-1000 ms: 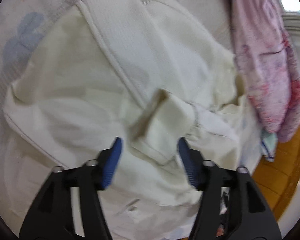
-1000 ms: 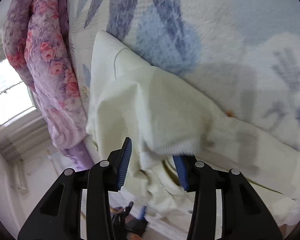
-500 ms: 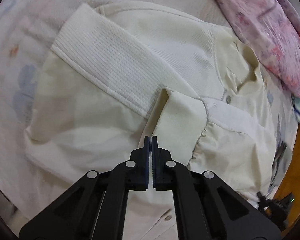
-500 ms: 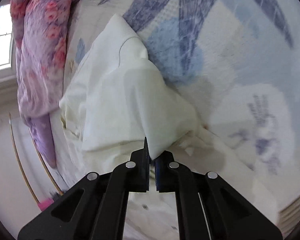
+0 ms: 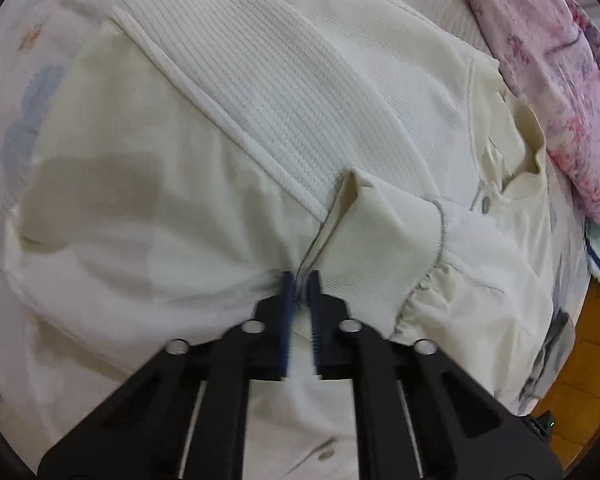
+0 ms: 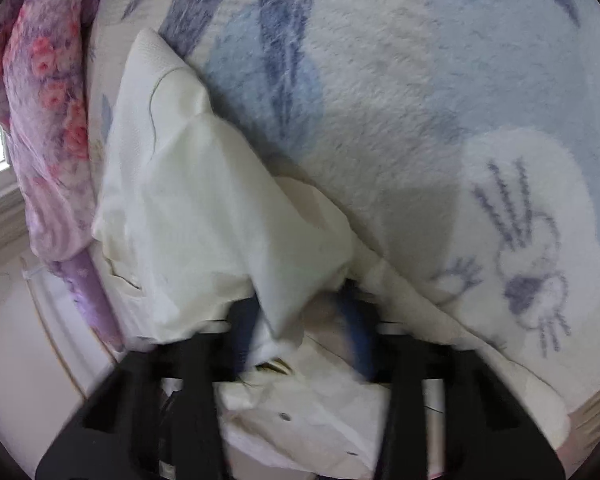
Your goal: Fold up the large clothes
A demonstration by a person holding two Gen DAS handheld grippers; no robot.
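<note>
Left hand-held gripper (image 5: 300,280) clamped on cream jacket (image 5: 260,100) cuff (image 5: 380,232); right hand-held gripper (image 6: 300,312) blurred, apparently pinching jacket fabric on bed (image 6: 420,80).

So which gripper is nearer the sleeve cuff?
Left. The left gripper is pinching fabric at the sleeve cuff's edge; the right gripper holds another part of the cream jacket.

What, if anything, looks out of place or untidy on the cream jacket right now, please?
The cream jacket lies rumpled rather than flat: its ribbed cuff stands up folded across the ribbed hem band, and the collar is bunched beside the pink floral quilt. Nothing looks torn or stained.
</note>
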